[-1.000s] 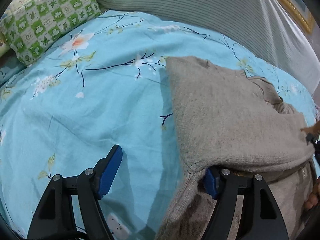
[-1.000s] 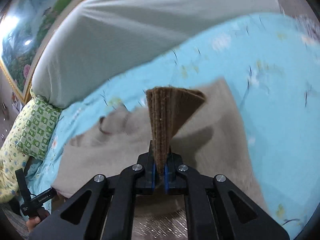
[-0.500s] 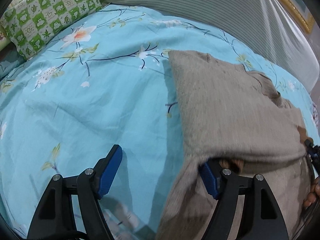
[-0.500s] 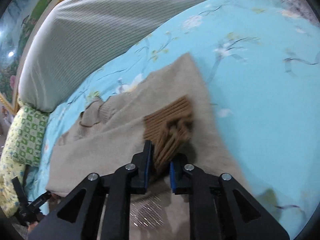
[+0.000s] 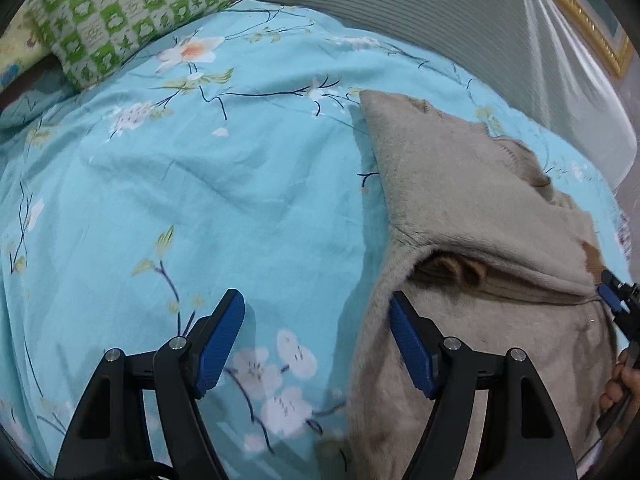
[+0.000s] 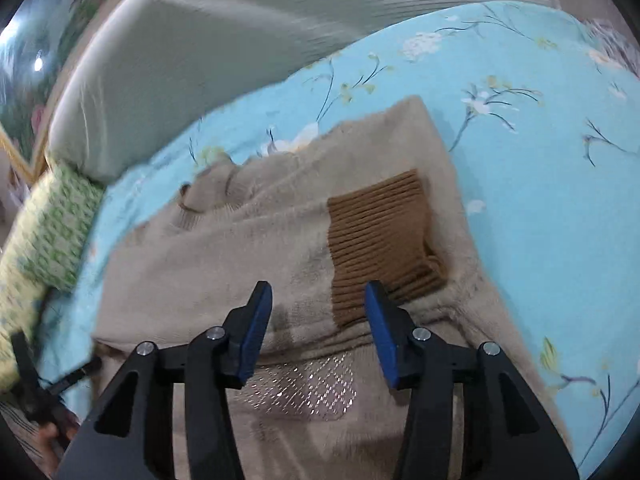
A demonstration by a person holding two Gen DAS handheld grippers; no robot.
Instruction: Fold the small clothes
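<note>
A beige knit sweater lies on the bed, its sleeve folded across the chest. The sleeve's brown ribbed cuff lies flat on the sweater, just beyond my right gripper, which is open and empty above it. In the left wrist view the sweater fills the right side, with a folded-over edge and a brown cuff tucked under it. My left gripper is open and empty at the sweater's left edge, its right finger over the fabric, its left finger over the sheet.
The bed has a light blue floral sheet. A green checked pillow lies at the far left and a grey striped bolster runs along the back. A gold picture frame hangs behind.
My right gripper lowered the brown cuff onto the sweater, opened and let it go. My left gripper, open throughout, drew back slightly from the sweater's edge.
</note>
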